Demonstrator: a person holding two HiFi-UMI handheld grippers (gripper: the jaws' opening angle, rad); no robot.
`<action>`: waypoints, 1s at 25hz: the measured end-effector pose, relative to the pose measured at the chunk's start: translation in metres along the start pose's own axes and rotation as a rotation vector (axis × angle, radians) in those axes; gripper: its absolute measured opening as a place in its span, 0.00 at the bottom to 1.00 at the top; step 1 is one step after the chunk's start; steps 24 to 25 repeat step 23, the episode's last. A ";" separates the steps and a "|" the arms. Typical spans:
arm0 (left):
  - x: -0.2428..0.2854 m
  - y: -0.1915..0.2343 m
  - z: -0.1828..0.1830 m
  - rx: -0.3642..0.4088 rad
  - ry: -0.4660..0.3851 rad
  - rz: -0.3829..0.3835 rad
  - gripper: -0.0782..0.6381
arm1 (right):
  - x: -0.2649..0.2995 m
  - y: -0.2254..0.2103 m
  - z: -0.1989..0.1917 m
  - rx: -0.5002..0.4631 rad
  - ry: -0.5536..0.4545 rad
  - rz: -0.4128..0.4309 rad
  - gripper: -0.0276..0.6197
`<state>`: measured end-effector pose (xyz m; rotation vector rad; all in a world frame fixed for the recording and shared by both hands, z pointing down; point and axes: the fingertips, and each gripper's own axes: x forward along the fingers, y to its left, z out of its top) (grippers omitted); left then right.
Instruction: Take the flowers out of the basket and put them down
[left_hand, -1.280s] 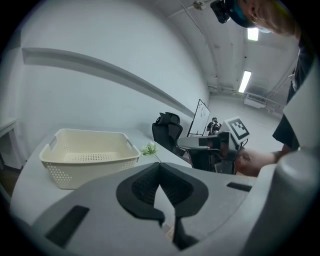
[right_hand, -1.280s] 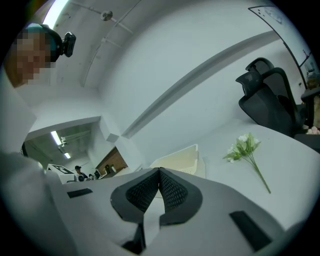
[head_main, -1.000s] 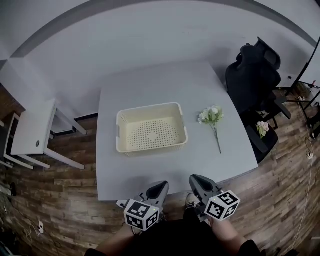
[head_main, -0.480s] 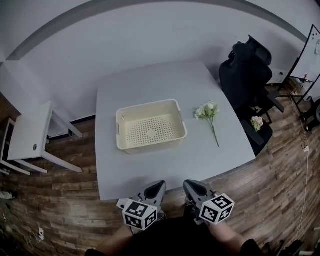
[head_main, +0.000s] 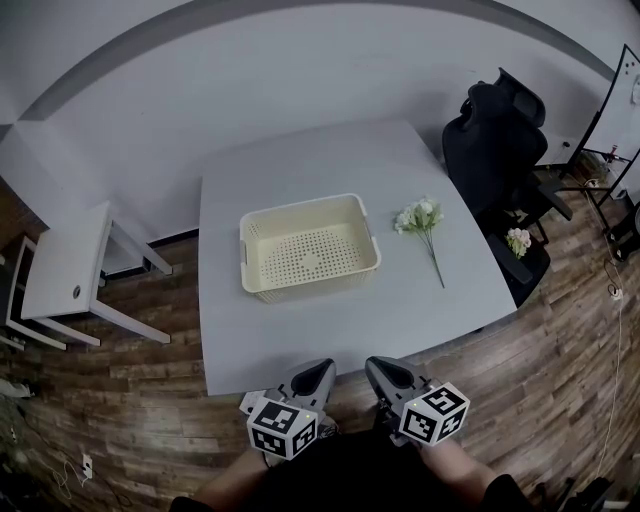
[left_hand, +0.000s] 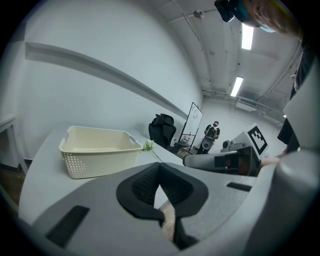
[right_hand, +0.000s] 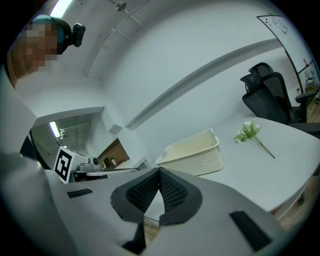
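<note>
While the left tool and right tool were closed on nothing, white-petalled, green-stemmed flowers were seen lying right of the cream basket.

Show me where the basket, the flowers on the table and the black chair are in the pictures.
basket (head_main: 310, 255): head view, its bare perforated floor.
flowers on the table (head_main: 419, 215): head view, the white blossoms.
black chair (head_main: 490, 150): head view, the backrest.
</note>
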<state>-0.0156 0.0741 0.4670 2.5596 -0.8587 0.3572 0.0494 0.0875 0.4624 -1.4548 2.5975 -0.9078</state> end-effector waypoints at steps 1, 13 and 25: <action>-0.001 0.000 0.000 0.003 -0.001 0.001 0.12 | 0.000 0.001 0.000 -0.001 -0.001 0.001 0.08; -0.005 0.001 -0.001 0.015 -0.001 -0.004 0.12 | 0.005 0.008 -0.005 -0.012 0.013 0.008 0.08; -0.006 0.007 -0.003 0.002 -0.009 0.015 0.12 | 0.010 0.008 -0.007 -0.022 0.025 0.014 0.08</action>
